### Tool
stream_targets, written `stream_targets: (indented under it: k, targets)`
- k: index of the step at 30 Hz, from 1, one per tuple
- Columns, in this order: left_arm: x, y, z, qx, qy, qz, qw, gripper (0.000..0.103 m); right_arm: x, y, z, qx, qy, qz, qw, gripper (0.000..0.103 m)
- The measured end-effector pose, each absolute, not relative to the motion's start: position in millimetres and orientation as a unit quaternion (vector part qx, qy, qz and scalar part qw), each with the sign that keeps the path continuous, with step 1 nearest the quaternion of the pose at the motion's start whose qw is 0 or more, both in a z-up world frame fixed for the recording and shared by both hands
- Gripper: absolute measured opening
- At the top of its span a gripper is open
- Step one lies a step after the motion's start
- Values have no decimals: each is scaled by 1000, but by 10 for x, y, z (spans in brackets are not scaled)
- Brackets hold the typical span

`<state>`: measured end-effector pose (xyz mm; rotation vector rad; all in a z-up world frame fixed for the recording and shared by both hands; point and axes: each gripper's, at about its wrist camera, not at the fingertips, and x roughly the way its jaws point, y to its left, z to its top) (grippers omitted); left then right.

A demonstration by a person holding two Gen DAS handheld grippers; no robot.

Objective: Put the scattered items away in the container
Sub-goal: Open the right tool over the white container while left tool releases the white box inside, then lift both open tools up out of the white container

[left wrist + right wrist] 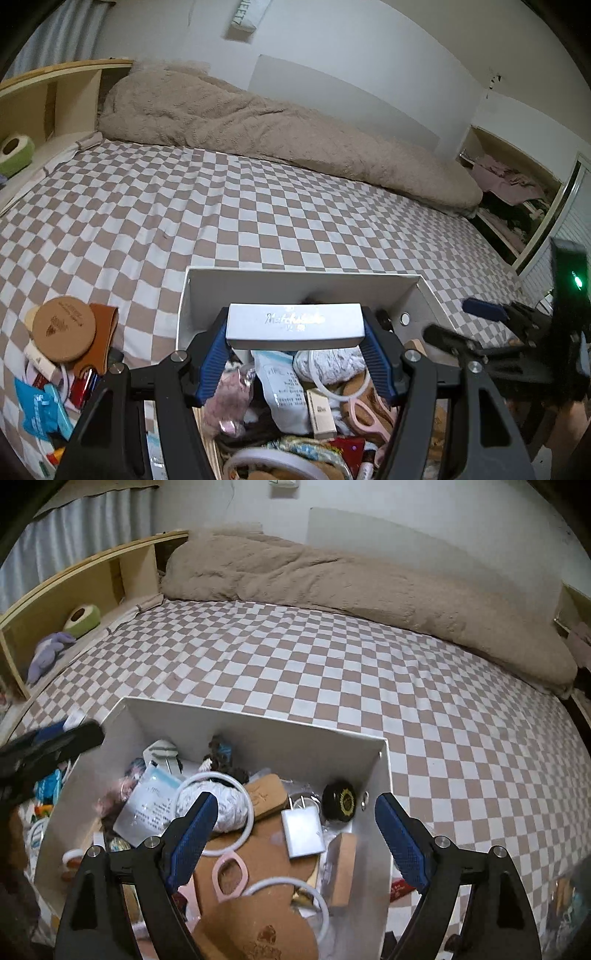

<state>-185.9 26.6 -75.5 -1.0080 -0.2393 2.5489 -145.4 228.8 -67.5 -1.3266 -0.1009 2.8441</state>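
Left tool (295,345) grips slim white rigid cardboard box (293,326) by its short ends: light, slick; right tool (291,834) wide, empty, over white container (255,734)

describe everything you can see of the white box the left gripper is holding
The white box is a flat, oblong carton, apparently smooth card, with shiny silver script on the face toward the camera; the lettering is too blurred to read. It is closed and looks undented. It lies level, crosswise between the blue pads of the left gripper, whose jaws clamp its two short ends. It hangs above the cluttered white container on the checkered bed, touching nothing but the pads.
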Motion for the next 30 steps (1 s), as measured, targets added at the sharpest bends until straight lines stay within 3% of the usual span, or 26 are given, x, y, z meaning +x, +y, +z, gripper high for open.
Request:
stream_targets:
  k: [8,9,10,11,12,20,23,30]
  targets:
    - [-2100,406,-923,-377,-54,906,183,66,-1390,2438,-633,-419,-7,908,-1,87]
    - [-2121,404,-956,-383,-55,903,186,73,-1391,2445,-637,-420,-7,908,1,87]
    - [-2140,401,-984,-388,-58,900,191,94,-1395,2447,-646,-422,-7,907,3,87]
    - [-2145,386,-1000,-389,-65,898,194,101,-1399,2447,-655,-423,-7,906,4,87]
    - [-2142,366,-1006,-388,-72,898,195,103,-1396,2445,-664,-422,-6,906,5,87]
    - [-2060,245,-876,-375,-79,906,180,103,-1328,2353,-726,-424,-5,906,-9,88]
    - [-2026,220,-838,-376,-76,907,175,103,-1281,2332,-707,-418,-2,908,-12,103]
    - [-1867,153,-777,-368,-78,912,164,103,-1147,2356,-592,-399,15,917,-8,103]
